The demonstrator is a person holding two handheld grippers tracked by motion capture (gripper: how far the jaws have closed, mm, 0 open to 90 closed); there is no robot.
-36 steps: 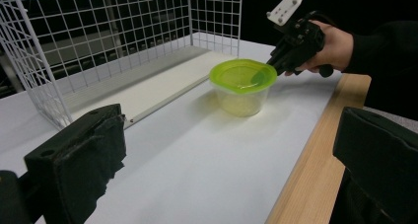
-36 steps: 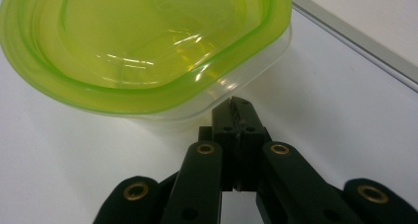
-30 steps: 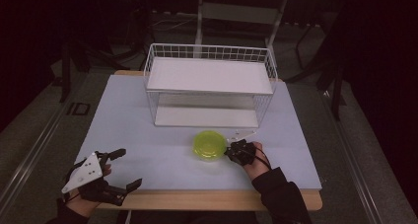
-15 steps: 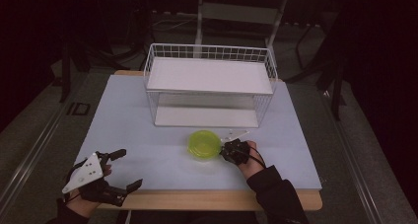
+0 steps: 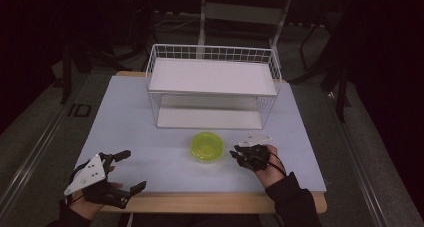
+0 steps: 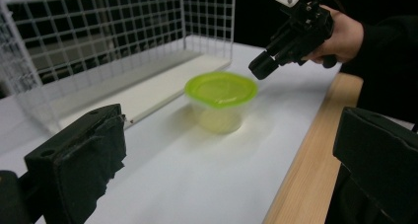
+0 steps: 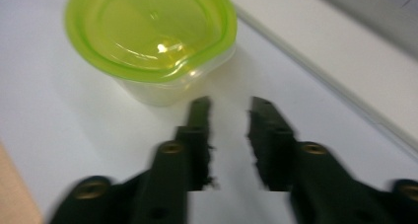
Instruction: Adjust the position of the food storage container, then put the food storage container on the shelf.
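Note:
A clear tub with a lime-green lid [image 5: 206,146] stands on the white table top just in front of the wire rack; it also shows in the left gripper view [image 6: 221,91] and the right gripper view [image 7: 148,41]. My right gripper [image 5: 234,157] sits just right of the tub, jaws a little apart with nothing between them, tips close to the tub's wall [image 7: 229,105]. From the left gripper view it hovers [image 6: 262,67] beside the lid. My left gripper [image 5: 135,169] rests near the front left edge, spread wide and empty [image 6: 226,179].
A white wire rack [image 5: 212,84] with a solid upper shelf and a white base board stands at the middle back of the table [image 5: 125,122]. The wooden front edge [image 5: 200,202] runs below both hands. Dark floor and chair legs surround the table.
The tub has slid slightly left. My right gripper has drawn back a little from it toward the person. The left gripper has stayed put.

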